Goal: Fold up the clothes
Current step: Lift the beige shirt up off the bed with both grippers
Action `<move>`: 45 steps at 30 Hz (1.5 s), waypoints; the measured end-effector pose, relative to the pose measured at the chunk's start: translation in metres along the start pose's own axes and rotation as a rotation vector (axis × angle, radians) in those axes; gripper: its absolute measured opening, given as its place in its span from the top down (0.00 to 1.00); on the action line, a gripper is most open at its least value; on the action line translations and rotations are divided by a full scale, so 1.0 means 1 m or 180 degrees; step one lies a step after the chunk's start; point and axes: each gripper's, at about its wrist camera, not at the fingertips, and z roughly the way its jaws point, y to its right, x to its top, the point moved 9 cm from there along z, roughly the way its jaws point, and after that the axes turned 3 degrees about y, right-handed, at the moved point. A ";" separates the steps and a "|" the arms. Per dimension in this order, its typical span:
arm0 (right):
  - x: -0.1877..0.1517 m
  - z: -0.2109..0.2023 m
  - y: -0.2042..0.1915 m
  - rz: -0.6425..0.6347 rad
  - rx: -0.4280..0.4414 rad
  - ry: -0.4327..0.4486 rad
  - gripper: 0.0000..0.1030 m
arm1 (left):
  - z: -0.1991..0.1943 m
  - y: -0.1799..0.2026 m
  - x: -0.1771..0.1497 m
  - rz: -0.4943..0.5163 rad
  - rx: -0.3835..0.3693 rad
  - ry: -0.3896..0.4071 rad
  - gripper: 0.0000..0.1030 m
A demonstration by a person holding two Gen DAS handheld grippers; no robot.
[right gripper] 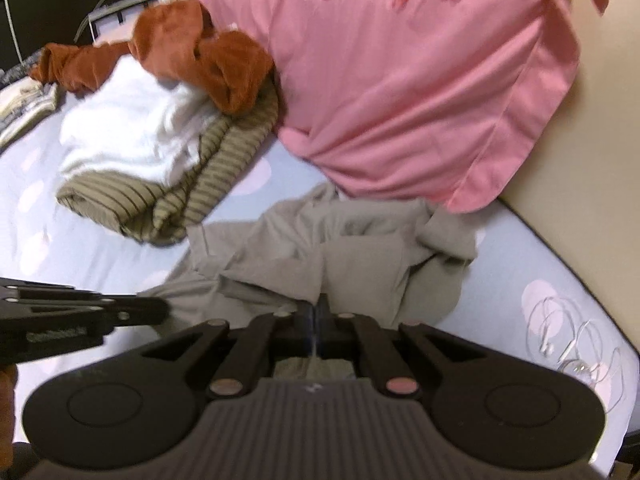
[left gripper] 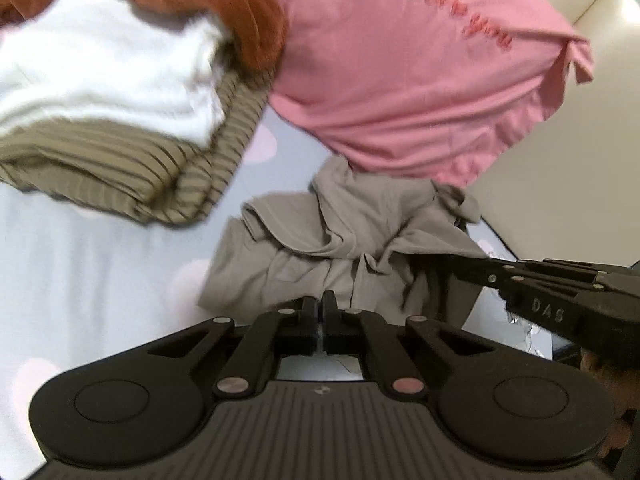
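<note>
A crumpled grey cotton shirt lay on the pale blue dotted bedsheet, below a pink embroidered pillow against the cream headboard. Both the left gripper and right gripper were clamped on its near edge.

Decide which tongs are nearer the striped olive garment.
Left. The left tongs grip the grey shirt's edge nearest the striped olive garment; the right tongs grip its far side.

A pale blue bed sheet carries a crumpled grey garment; a striped folded pile; a pink pillow.
</note>
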 end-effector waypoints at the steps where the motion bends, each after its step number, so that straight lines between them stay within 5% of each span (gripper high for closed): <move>1: 0.005 -0.006 -0.001 -0.0006 0.0024 0.0035 0.99 | -0.011 -0.001 0.004 -0.0010 0.0010 0.0055 1.00; 5: 0.027 -0.038 -0.010 0.0020 0.0230 0.0206 0.99 | -0.069 -0.012 0.026 -0.0281 -0.0026 0.0373 1.00; 11: 0.084 -0.100 -0.043 -0.0106 0.0569 0.0659 0.99 | -0.199 -0.043 0.066 -0.0323 0.0307 0.1022 1.00; 22: 0.160 -0.218 -0.177 -0.0716 0.1452 0.1289 0.99 | -0.402 -0.066 0.079 -0.0093 0.1042 0.1694 1.00; 37: 0.258 -0.443 -0.324 -0.1208 0.2072 0.2418 0.99 | -0.577 -0.048 0.075 0.0158 0.1485 0.2393 1.00; 45: 0.279 -0.510 -0.369 -0.1268 0.2260 0.2699 0.99 | -0.615 -0.045 0.089 0.0356 0.1739 0.2458 0.99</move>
